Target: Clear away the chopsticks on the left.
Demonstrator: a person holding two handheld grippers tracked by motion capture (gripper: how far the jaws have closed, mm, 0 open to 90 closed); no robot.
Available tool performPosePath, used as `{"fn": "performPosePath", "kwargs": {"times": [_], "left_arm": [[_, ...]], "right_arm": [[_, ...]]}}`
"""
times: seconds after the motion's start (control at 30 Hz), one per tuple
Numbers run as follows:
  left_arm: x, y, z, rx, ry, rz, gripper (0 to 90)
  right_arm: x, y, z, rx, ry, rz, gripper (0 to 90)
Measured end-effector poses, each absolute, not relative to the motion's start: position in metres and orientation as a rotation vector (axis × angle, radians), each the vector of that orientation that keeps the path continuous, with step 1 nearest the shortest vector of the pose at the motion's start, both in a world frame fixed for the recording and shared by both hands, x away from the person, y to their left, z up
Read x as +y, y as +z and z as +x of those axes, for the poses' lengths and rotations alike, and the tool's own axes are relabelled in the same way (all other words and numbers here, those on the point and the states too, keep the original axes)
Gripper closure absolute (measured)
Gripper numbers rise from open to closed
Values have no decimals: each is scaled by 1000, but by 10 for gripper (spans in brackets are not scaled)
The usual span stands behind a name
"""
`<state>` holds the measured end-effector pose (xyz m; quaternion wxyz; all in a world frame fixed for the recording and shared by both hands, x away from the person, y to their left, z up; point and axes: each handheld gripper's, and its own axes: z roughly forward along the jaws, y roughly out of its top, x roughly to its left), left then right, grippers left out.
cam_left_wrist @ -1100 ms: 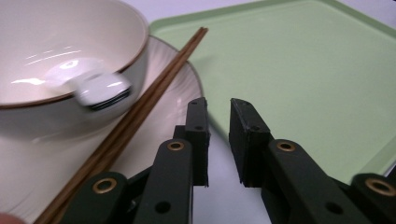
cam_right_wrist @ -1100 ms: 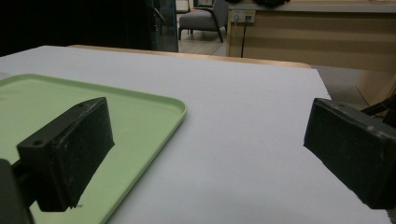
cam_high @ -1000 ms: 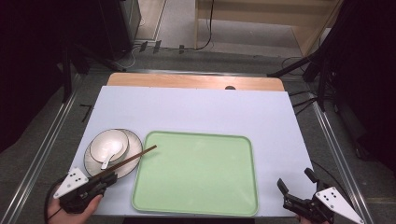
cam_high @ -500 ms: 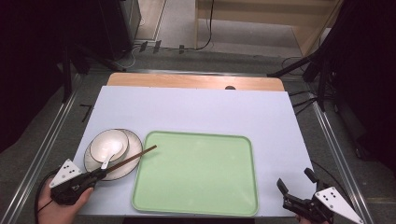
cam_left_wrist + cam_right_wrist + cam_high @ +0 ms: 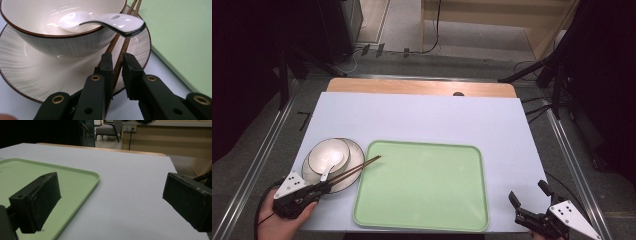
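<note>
A white bowl (image 5: pixel 326 151) stands on a striped plate (image 5: pixel 355 151) at the table's front left, with a white spoon (image 5: pixel 332 162) resting in it. A pair of brown chopsticks (image 5: pixel 357 169) lies from the plate onto the rim of the pale green tray (image 5: pixel 422 185). My left gripper (image 5: pixel 324 187) is at their near end. In the left gripper view its jaws (image 5: pixel 117 60) are closed narrowly on the chopsticks (image 5: pixel 125 45), under the spoon's handle (image 5: pixel 117 21). My right gripper (image 5: pixel 527 191) stands open at the front right, with bare table between its jaws (image 5: pixel 112 190).
The tray is empty and takes up the middle front of the white table top (image 5: pixel 422 115). A wooden strip (image 5: pixel 412 87) runs along the far edge. Metal rails flank the table, with dark stands and cables beyond.
The left hand has shifted slightly at the near end of the chopsticks, which lie where they were. The right gripper has stayed in place.
</note>
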<state>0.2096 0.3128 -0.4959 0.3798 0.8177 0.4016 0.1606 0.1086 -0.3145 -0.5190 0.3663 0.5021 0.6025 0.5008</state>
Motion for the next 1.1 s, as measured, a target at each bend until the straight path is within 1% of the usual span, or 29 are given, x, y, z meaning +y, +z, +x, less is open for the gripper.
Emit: {"fn": "performPosePath", "kwargs": {"times": [0.07,0.1,0.2,0.3,0.37,0.67,0.87,1.1], "left_arm": [[312,-496,212,1014,379,2105,794],[309,-497,213,993,387,2135,794],[308,-497,215,977,380,2151,805],[306,-497,218,931,356,2171,840],[304,-496,217,915,373,2182,852],[299,-488,210,900,351,2141,856],[276,-482,198,891,299,2102,856],[234,-492,194,894,217,2081,855]], "right_arm": [[-315,-519,109,1549,1289,1295,16],[-314,-519,109,1551,1287,1294,16],[-314,-519,109,1552,1285,1295,16],[-313,-519,109,1556,1284,1293,16],[-313,-519,109,1556,1283,1292,16],[-314,-519,108,1550,1283,1295,16],[-315,-519,108,1546,1282,1296,16],[-314,-519,108,1547,1284,1290,16]]}}
